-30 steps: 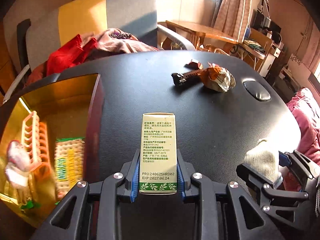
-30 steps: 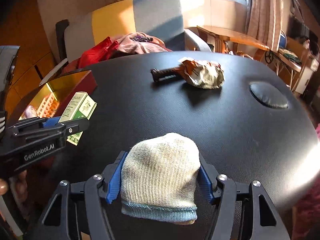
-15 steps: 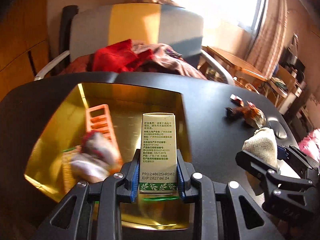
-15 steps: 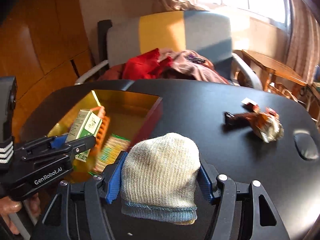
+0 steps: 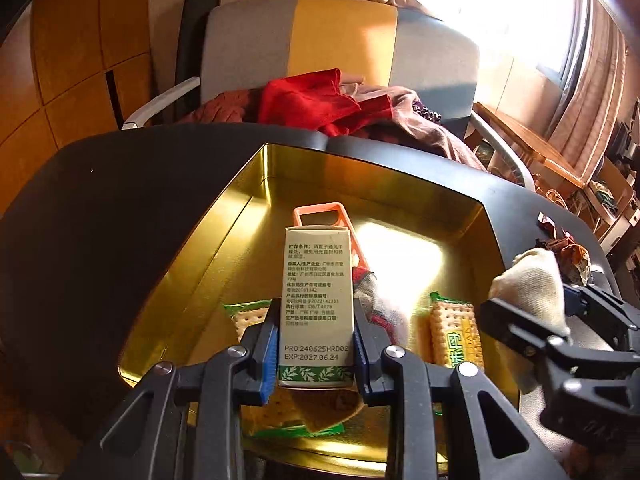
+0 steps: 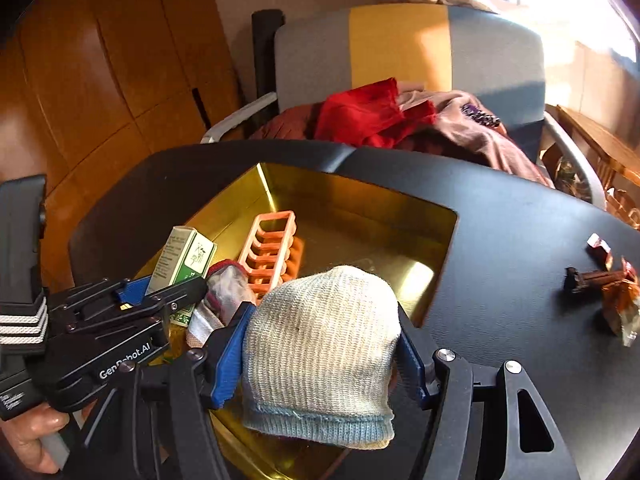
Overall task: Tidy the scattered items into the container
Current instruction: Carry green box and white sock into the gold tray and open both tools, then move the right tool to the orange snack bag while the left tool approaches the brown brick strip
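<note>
My left gripper [image 5: 316, 344] is shut on a small green-and-white carton [image 5: 316, 304] and holds it over the gold tin container [image 5: 256, 184]. The same carton [image 6: 186, 262] shows in the right wrist view above the tin's [image 6: 404, 196] left side. My right gripper [image 6: 322, 344] is shut on a cream knitted sock [image 6: 320, 344] over the tin's near right part; the sock [image 5: 532, 292] also shows in the left wrist view. Inside the tin lie an orange plastic rack [image 6: 270, 258], cracker packs [image 5: 452, 332] and a rolled cloth [image 6: 224, 288].
On the black table [image 6: 520, 240] to the right lie a crumpled wrapper [image 6: 620, 304], a dark razor-like stick [image 6: 588, 280] and a small red wrapper [image 6: 600, 246]. A chair [image 6: 408, 52] piled with red and brown clothes [image 6: 372, 120] stands behind. A hand [image 6: 28, 440] holds the left gripper.
Both grippers have swung left from over the table to above the tin, carrying the carton and the sock. Each still holds its item.
</note>
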### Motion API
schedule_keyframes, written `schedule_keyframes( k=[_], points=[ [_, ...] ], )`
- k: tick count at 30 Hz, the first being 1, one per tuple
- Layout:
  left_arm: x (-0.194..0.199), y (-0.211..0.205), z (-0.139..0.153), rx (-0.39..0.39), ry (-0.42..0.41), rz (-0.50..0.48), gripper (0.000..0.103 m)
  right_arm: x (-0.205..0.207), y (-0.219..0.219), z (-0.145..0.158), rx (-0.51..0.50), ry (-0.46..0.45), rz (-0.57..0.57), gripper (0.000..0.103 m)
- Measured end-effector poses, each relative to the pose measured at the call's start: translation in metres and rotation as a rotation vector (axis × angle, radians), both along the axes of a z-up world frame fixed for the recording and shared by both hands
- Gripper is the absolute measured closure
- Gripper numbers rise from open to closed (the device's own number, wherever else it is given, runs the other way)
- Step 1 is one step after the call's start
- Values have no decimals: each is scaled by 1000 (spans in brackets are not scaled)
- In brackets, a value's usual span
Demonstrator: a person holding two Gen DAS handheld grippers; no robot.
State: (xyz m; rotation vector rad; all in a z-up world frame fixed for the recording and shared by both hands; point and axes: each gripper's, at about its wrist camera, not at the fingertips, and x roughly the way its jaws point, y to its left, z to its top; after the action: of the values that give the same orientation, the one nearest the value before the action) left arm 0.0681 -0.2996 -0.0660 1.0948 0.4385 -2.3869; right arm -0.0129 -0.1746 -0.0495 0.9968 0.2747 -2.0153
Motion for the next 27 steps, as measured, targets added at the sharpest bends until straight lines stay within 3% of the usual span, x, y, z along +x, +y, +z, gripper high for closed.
schedule_keyframes(
  k=[9, 12, 19, 27],
  points=[
    [8, -10, -2, -32, -18, 43, 64, -4, -17, -20, 49, -29, 4, 35],
    [12, -10, 0, -39, -10, 51, 57, -2, -17, -19, 52, -23, 7, 34],
    [22, -10, 8, -56, 0, 75, 53, 4, -21, -5, 26, 16, 10, 34],
    [25, 16, 25, -58, 43, 21, 48, -9, 36, 1, -50, -20, -134, 32]
  ],
)
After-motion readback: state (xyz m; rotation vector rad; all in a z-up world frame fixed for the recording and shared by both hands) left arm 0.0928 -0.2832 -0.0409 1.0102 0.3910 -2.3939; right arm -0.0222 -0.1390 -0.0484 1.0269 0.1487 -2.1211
